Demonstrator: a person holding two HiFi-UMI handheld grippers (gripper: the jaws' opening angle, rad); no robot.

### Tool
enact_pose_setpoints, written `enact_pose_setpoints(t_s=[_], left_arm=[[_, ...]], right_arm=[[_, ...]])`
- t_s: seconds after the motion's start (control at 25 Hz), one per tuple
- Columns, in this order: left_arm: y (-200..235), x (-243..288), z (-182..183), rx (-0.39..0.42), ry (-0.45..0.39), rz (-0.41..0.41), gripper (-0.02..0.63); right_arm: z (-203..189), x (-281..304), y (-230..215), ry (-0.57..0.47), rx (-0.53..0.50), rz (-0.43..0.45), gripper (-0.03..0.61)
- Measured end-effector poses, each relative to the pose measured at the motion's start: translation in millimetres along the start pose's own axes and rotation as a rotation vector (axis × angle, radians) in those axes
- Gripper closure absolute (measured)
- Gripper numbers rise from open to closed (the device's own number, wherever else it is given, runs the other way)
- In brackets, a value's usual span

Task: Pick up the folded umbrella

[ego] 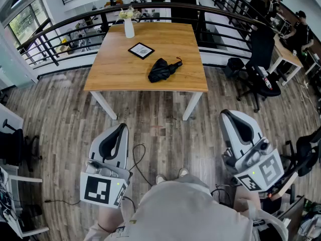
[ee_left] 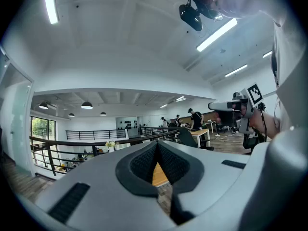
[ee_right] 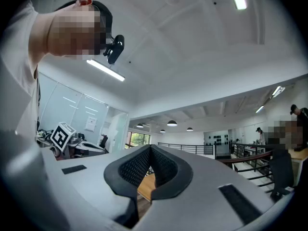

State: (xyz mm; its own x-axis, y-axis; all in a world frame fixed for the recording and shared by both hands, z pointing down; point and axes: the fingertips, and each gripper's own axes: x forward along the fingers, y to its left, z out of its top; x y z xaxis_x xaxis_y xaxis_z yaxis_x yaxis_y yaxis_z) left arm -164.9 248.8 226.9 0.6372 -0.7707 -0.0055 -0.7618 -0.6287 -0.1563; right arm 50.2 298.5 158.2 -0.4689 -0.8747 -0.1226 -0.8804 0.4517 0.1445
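Note:
The folded black umbrella (ego: 163, 70) lies on the wooden table (ego: 120, 69), right of the middle, with its handle pointing to the back right. Both grippers are held near my body, well short of the table. My left gripper (ego: 122, 126) is shut and empty; in the left gripper view (ee_left: 157, 144) its tips meet, and a strip of the table top (ee_left: 160, 175) shows in the gap behind them. My right gripper (ego: 225, 113) is also shut with nothing in it, its tips together in the right gripper view (ee_right: 150, 147).
A white vase with flowers (ego: 129, 26) stands at the table's far edge, and a dark framed tablet (ego: 141, 50) lies behind the umbrella. A black railing (ego: 65, 29) runs behind the table. An office chair (ego: 258, 74) stands to the right. A cable (ego: 138, 159) trails on the wooden floor.

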Motion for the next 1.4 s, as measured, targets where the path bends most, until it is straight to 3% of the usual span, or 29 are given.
enact_pose_setpoints(t_s=[0.56, 0.84, 0.88, 0.96, 1.4], left_arm=[[15, -17, -6, -0.023, -0.010, 0.022, 0.598], [25, -26, -10, -0.035, -0.014, 0.023, 0.598], [24, -27, -10, -0.040, -0.015, 0.022, 0.598], [23, -29, -10, -0.043, -0.016, 0.020, 0.598], [18, -19, -20, -0.051, 0.018, 0.014, 0.598]], right_arm=[[-8, 8, 28, 0.055, -0.051, 0.099, 0.551], [-4, 13, 35, 0.028, -0.054, 0.069, 0.544], [-1, 12, 37, 0.020, -0.059, 0.068, 0.496], [3, 11, 40, 0.018, -0.084, 0.072, 0.248], [-18, 21, 27, 0.059, -0.093, 0.083, 0.241]])
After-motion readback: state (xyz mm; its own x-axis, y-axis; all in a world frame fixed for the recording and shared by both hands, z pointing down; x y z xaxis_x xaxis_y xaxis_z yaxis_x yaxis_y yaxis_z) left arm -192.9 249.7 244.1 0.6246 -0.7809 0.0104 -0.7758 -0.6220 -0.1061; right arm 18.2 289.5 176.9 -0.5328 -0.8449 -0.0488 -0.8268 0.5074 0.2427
